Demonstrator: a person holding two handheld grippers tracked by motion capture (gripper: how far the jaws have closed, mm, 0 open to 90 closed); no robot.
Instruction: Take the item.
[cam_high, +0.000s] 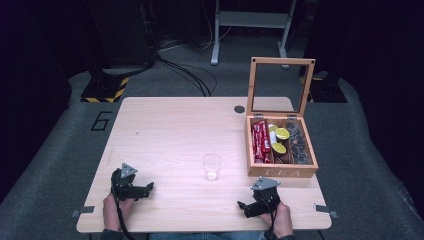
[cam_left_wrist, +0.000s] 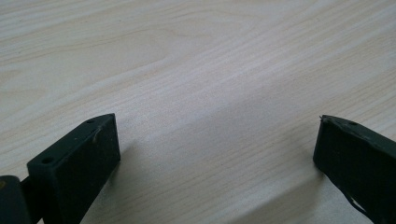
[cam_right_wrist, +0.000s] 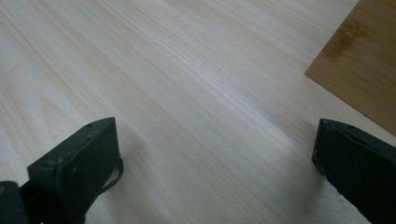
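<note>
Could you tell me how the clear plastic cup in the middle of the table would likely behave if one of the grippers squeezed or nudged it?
The clear cup looks thin-walled and empty, so it is probably very light and would likely buckle under a firm squeeze. Standing upright and taller than its base, it may tip or slide if nudged on the smooth table.

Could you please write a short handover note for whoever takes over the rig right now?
Left tool: open, holding nothing, low over the table near its front left edge.
Right tool: open, holding nothing, at the front right, just before the tea box.
Clear plastic cup: upright, mid-table, left of the box, apparently empty.
Tea box: lid open, red sachets, yellow-lidded pods and dark items inside.
Done: nothing beyond the open lid.
Left: everything else.
</note>
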